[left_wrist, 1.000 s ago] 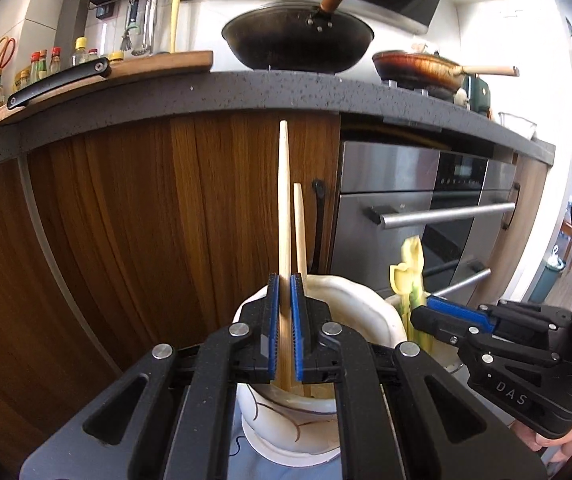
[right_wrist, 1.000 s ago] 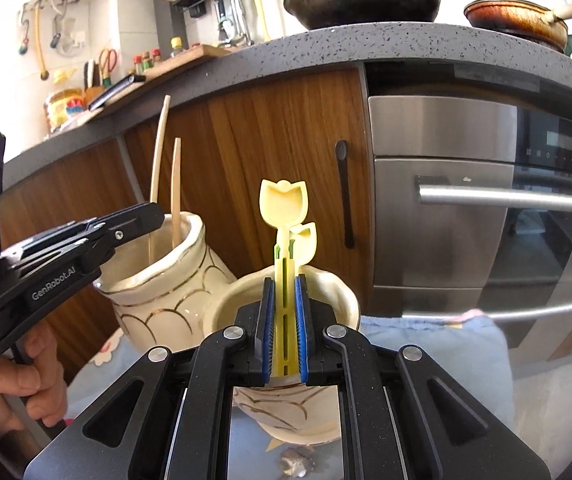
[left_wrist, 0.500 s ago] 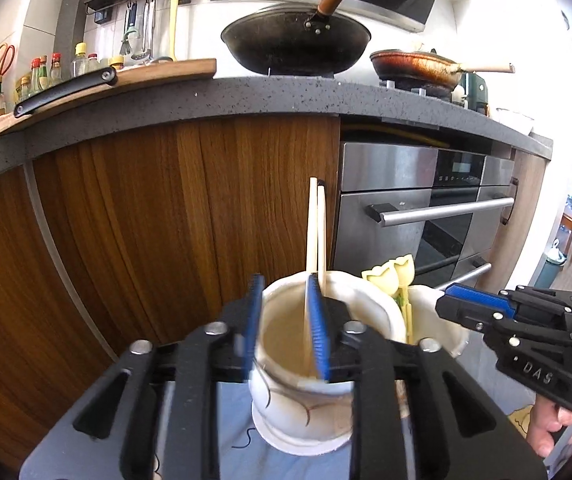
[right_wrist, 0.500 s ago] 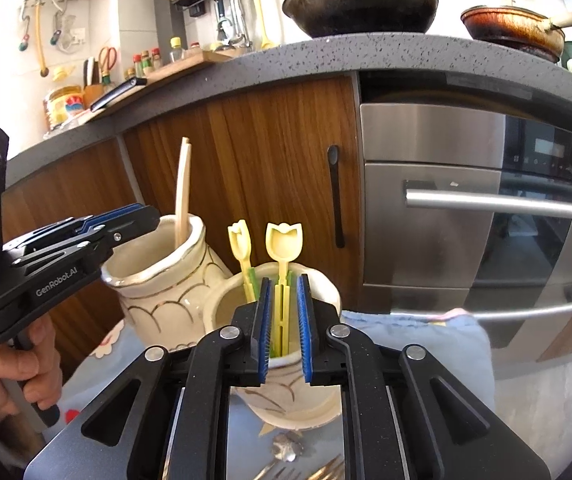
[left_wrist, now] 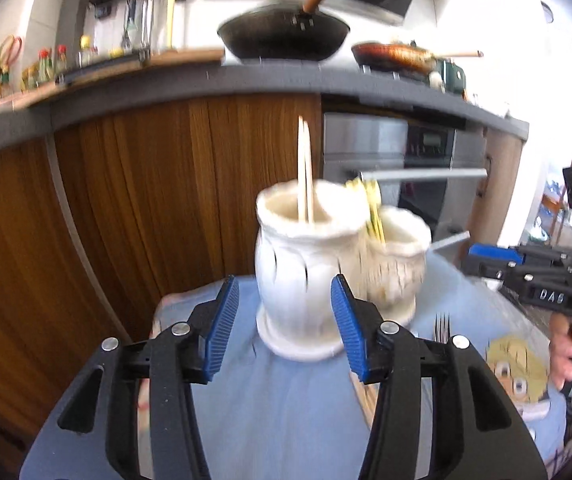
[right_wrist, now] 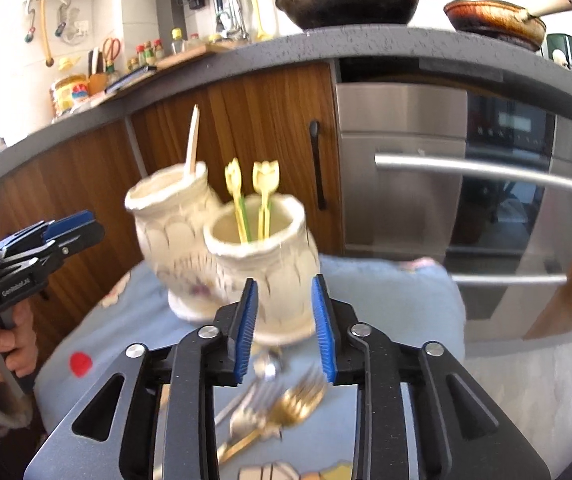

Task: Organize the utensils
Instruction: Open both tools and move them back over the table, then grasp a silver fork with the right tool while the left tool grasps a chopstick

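We saw a daylit kitchen, brightest at the far right of the left wrist view and the far left of the right wrist view, where walls blew out to white. Motion blur softened the two cream vases (left_wrist: pixel 305 264) and the forks (right_wrist: pixel 278 404). Fisheye bending curved the countertop (right_wrist: pixel 365 46), and dark vignetting closed off every corner. Shadows stayed soft.

Both wrists — facing jars (left_wrist: pixel 305 276) closely.

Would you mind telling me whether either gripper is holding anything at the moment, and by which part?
Nothing is held: the left gripper and right gripper are both open, empty, in front of the cream ceramic jars.
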Motion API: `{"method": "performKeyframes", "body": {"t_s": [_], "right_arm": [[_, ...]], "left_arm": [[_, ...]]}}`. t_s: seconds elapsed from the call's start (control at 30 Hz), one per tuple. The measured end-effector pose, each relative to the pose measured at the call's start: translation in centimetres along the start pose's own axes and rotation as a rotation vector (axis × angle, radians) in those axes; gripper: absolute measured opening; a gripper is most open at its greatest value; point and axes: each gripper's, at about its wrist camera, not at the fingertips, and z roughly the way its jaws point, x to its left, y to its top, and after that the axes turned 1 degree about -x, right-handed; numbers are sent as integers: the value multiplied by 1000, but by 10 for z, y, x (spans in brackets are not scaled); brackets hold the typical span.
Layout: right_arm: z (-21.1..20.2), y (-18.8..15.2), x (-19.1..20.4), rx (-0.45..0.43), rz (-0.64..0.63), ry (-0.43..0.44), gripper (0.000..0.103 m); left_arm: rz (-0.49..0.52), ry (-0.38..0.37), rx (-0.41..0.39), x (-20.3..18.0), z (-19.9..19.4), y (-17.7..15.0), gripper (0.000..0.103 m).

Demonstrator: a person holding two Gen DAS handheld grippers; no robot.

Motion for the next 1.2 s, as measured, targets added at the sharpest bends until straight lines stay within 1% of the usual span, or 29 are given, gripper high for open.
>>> {"method": "performKeyframes", "body": {"t_s": [0.17, 0.4, 0.57, 0.7, 0.83, 0.93, 1.0, 1.07, 1.2], "right_arm": [[-2, -29, 4, 62, 15, -1, 33], [-5, -65, 11, 144, 83, 38, 33], [-5, -82, 24, 200, 105, 104, 33], [0, -92, 34, 244, 103, 131, 32], [6, -98, 38, 271, 109, 148, 22], [6, -98, 35, 268, 124, 164, 20], [4, -98, 30, 264, 144, 182, 13], [4, -97, 26, 272, 151, 188, 10], [4, -97, 21, 281, 139, 178, 9]], "left_arm": [[-2, -38, 90, -5, 4, -30, 48], [-12, -98, 207, -17, 14, -66, 48], [3, -132, 261, -28, 19, -82, 48], [15, -146, 290, -34, 22, -89, 48], [27, -153, 302, -37, 23, -93, 48], [43, -150, 321, -41, 26, -96, 48], [45, -148, 333, -41, 29, -98, 48], [44, -147, 338, -41, 30, -100, 48], [55, -143, 348, -43, 32, -98, 48]]}}
